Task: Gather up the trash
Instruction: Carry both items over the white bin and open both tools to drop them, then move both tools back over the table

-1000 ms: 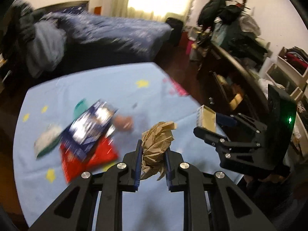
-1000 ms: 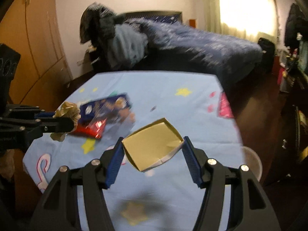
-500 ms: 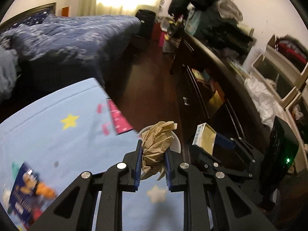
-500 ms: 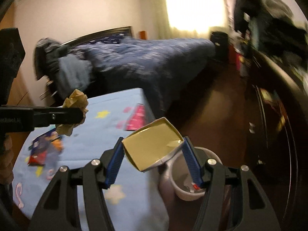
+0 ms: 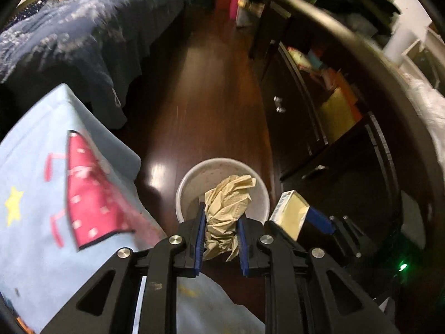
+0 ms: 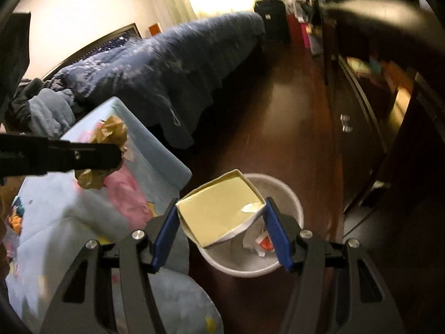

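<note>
Left wrist view: the left gripper point(image 5: 221, 239) is clamped on a crumpled brown paper wad point(image 5: 226, 211), and it lines up right over the mouth of the white trash bin point(image 5: 180, 192) on the dark wood floor point(image 5: 211, 89), just past the corner of the bench's blue cloth point(image 5: 41, 194). I'd get the wad fully over the opening and low before letting go, since crumpled paper is light and could bounce off the rim.

Right wrist view: the right gripper point(image 6: 221, 232) squeezes a flattened yellowish carton point(image 6: 219, 208) by its two side edges, hovering over the near-left part of the bin, which already has some scraps point(image 6: 258, 243) inside. The carton is wide next to that opening, so tipping a corner down first should help it slide in instead of bridging the rim. Drop them one at a time, I reckon.
</note>
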A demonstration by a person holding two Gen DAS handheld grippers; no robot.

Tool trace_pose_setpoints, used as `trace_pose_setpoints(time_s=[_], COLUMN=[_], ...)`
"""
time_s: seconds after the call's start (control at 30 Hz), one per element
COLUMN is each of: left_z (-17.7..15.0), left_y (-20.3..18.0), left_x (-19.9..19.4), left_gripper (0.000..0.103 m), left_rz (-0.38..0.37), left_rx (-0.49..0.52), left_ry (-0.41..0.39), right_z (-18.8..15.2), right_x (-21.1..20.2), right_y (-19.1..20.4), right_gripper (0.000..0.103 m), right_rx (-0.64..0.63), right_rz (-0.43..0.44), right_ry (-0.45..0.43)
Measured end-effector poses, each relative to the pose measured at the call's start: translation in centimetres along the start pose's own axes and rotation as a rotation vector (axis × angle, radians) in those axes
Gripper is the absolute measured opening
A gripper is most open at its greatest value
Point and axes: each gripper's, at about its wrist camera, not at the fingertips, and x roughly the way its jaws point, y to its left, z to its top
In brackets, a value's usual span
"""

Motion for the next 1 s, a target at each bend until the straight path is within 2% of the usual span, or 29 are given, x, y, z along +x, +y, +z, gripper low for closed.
trace_pose_setpoints(time_s=[0.23,0.5,0.73,0.8,0.83,0.87,0.9,0.93,0.97,1.0], left_z=[2.0,3.0,3.5,3.5,3.5,3.6,3.7,3.8,3.9,4.1], left_y=[-0.8,-2.2,-2.2,-2.1,-2.1,-2.1,-1.9,-1.8,-1.6,-1.2], left_x=[5.1,9.4,10.8,11.1,11.2,11.2,11.0,10.8,10.6,10.2], left_gripper=[0.021,0.021,0.024,0.027,0.039,0.047,0.065,0.082,0.087,0.088], left_rz=[-0.005,0.044,0.068,0.081,0.092,0.104,0.119,0.132,0.141,0.149], left_rx=[-0.025,-0.015,-0.028,-0.035,-0.035,-0.037,-0.046,-0.059,-0.071,-0.090], left_ry=[0.113,0.199,0.220,0.221,0.218,0.214,0.197,0.182,0.168,0.148], right_z=[-1.7,-2.7,-3.2,-3.4,-3.4,-3.5,-3.6,-3.7,-3.7,-3.7], right_x=[6.1,9.9,11.8,12.0,12.0,12.1,12.0,11.8,11.7,11.7], right_y=[-3.3,-6.0,-6.7,-6.7,-6.7,-6.6,-6.7,-6.7,-6.6,-6.5], right_gripper=[0.061,0.061,0.061,0.063,0.064,0.071,0.077,0.090,0.094,0.095], right_rx=[0.079,0.135,0.144,0.135,0.129,0.123,0.118,0.110,0.100,0.094], right_rz=[-0.001,0.004,0.014,0.017,0.023,0.027,0.024,0.022,0.027,0.032], right_ry=[0.087,0.133,0.162,0.159,0.157,0.151,0.142,0.128,0.115,0.114])
